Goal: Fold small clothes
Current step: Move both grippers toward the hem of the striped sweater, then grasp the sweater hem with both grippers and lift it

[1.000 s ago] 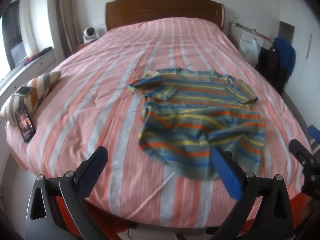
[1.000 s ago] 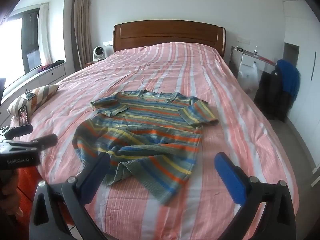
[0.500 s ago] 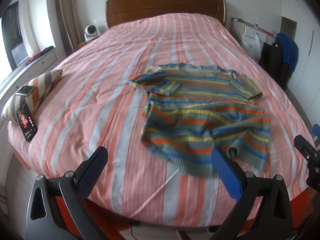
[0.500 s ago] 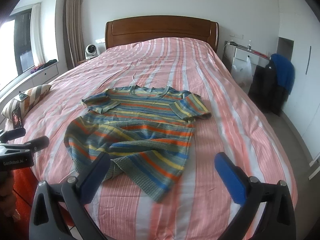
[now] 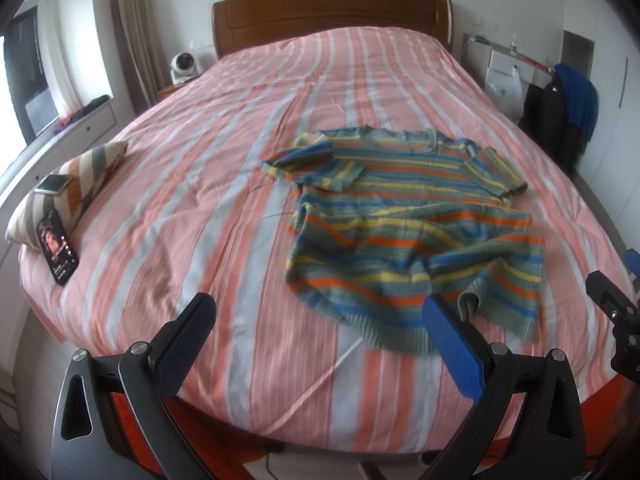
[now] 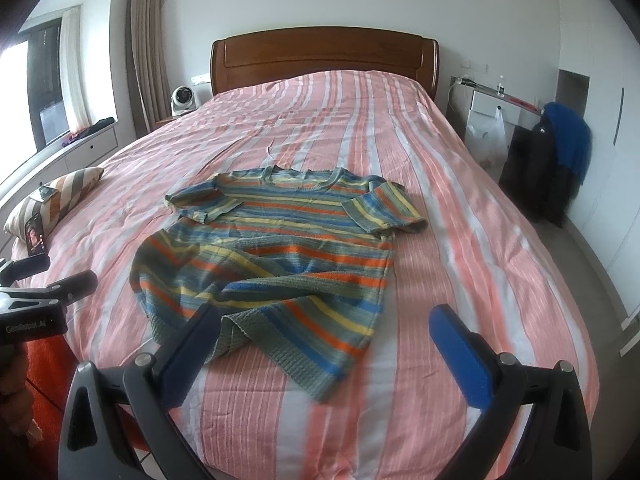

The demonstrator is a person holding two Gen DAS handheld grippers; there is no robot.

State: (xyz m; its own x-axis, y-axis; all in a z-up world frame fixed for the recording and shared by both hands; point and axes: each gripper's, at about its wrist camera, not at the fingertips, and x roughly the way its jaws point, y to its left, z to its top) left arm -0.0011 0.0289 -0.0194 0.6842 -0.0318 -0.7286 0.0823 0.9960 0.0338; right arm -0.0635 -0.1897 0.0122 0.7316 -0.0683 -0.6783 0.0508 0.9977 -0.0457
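Left wrist view: the left gripper (image 5: 320, 332) is held with its jaws spread wide and nothing between them, above the near edge of the bed (image 5: 200, 184). A striped shirt (image 5: 404, 224) is laid on the pink striped bedcover (collar toward the headboard (image 5: 332, 12)), its hem rumpled and partly turned over at the near side, one sleeve folded across the chest. A phone (image 5: 57, 246) is propped against a striped cushion (image 5: 68, 184) at the left corner of the bed. From the right wrist view, the right gripper (image 6: 326, 338) is likewise seen wide open and empty, its left finger (image 6: 196, 340) just in front of the shirt's hem, contact not discernible
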